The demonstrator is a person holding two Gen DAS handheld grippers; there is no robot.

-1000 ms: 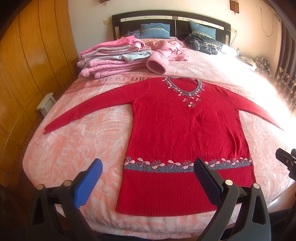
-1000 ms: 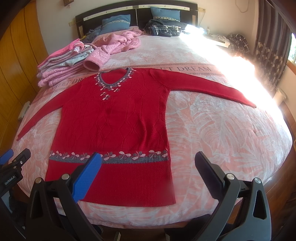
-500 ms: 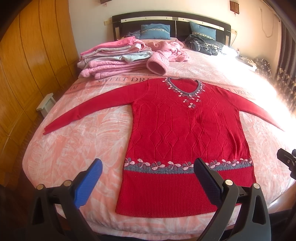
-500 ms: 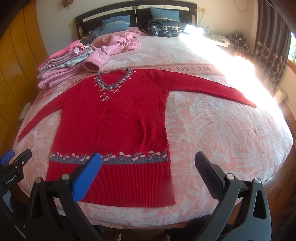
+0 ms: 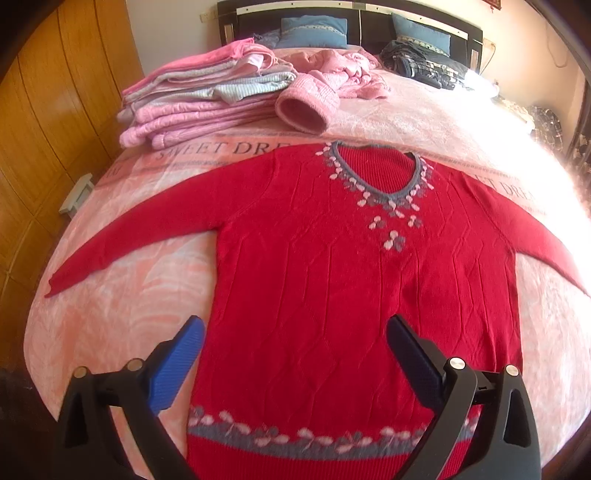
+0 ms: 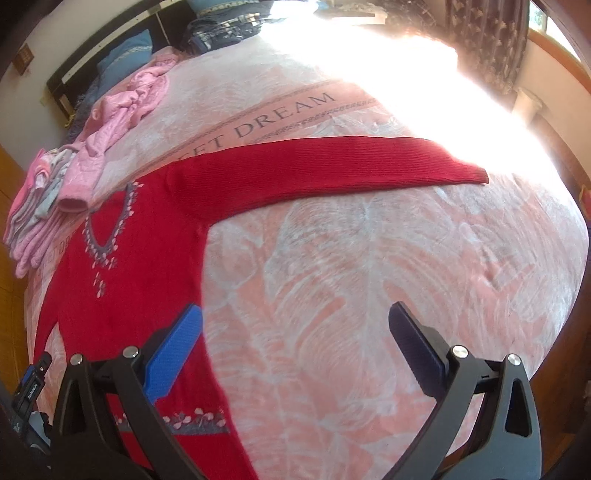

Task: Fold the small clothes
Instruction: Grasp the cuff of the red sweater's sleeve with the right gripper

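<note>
A red knitted sweater (image 5: 354,273) with a grey flowered collar and hem band lies flat and face up on the pink bedspread (image 5: 122,314), both sleeves spread out. My left gripper (image 5: 295,328) hovers open over the sweater's lower body, nothing between its fingers. In the right wrist view the sweater (image 6: 122,280) fills the left side and its right sleeve (image 6: 325,166) stretches across the bed. My right gripper (image 6: 295,317) stands open above the bedspread just right of the sweater's side edge, holding nothing.
A stack of folded pink clothes (image 5: 199,99) and a loose pink garment (image 5: 332,77) lie near the headboard. Dark clothing (image 5: 424,66) sits by the blue pillows (image 5: 314,27). A wooden wardrobe (image 5: 44,122) runs along the left. Strong sunlight washes out the bed's right side (image 6: 424,74).
Both grippers have moved forward over the bed. The left one now sits above the sweater's body; the right one has swung right toward the right sleeve. The sweater has not moved.
</note>
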